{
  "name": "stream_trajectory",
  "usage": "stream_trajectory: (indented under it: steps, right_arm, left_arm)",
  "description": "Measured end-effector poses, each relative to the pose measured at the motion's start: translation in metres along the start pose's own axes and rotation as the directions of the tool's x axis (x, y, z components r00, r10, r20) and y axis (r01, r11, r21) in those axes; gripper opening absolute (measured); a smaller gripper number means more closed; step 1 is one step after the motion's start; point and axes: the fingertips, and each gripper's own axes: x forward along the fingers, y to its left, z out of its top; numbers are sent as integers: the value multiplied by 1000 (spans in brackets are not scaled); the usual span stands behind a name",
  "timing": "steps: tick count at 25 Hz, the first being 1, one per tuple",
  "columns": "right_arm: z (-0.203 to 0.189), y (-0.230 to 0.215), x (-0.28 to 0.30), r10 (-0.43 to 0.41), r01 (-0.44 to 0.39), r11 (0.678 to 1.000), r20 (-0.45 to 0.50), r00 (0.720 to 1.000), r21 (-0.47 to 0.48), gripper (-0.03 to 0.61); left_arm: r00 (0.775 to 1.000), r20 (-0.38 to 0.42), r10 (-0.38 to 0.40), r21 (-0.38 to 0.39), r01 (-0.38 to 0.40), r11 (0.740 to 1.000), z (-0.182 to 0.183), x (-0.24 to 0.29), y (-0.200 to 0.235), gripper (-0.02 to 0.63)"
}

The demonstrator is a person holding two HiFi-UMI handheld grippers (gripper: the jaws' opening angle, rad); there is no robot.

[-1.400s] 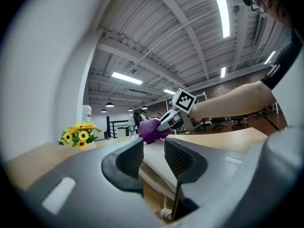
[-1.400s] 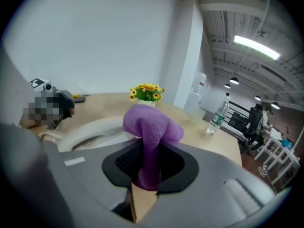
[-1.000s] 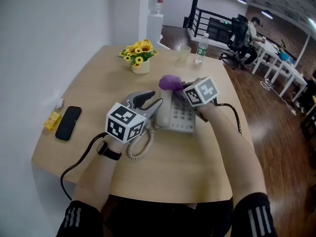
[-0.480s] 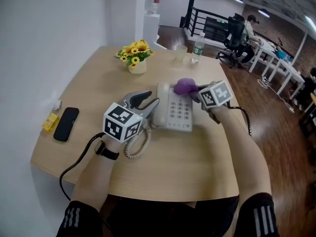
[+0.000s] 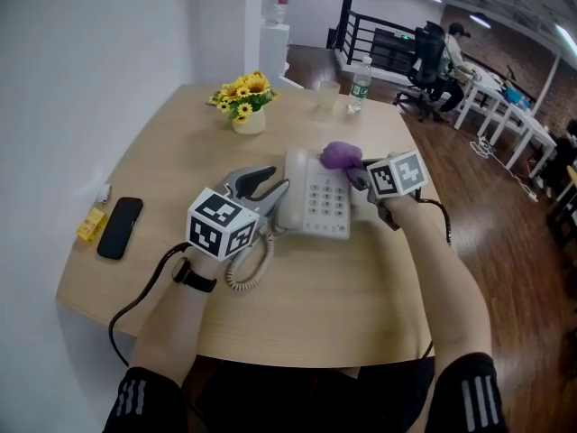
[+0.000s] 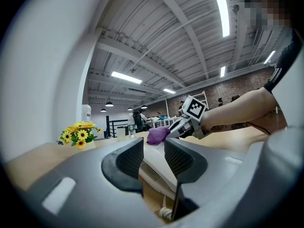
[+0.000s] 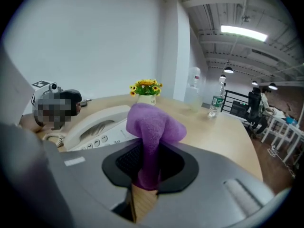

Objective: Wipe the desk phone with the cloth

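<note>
The white desk phone lies mid-table with its handset in the cradle on its left side. My right gripper is shut on a purple cloth, which rests at the phone's far right corner. In the right gripper view the cloth bulges up from between the jaws of the right gripper, with the phone to the left. My left gripper sits against the phone's left side, jaws a little apart. In the left gripper view nothing is clamped in the left gripper, and the phone and cloth lie beyond it.
The coiled cord trails off the phone's near left. A sunflower pot, a cup and a water bottle stand at the far edge. A black smartphone and a yellow item lie at the left.
My right gripper has carried the cloth rightward from above the handset's far end to the phone's far right corner. The left gripper has stayed by the phone.
</note>
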Motion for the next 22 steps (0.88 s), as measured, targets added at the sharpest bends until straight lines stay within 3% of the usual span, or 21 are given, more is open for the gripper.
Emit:
stream_trajectory:
  steps: [17, 22]
  right_arm:
    - [-67, 84, -53, 144, -143, 982, -6, 990, -120, 75]
    - [-84, 107, -67, 202, -211, 960, -67, 977, -183, 75]
  left_arm:
    - [1000, -5, -10, 10, 10, 1000, 0, 1, -4, 130]
    - [1000, -14, -11, 10, 12, 1000, -3, 3, -5, 130]
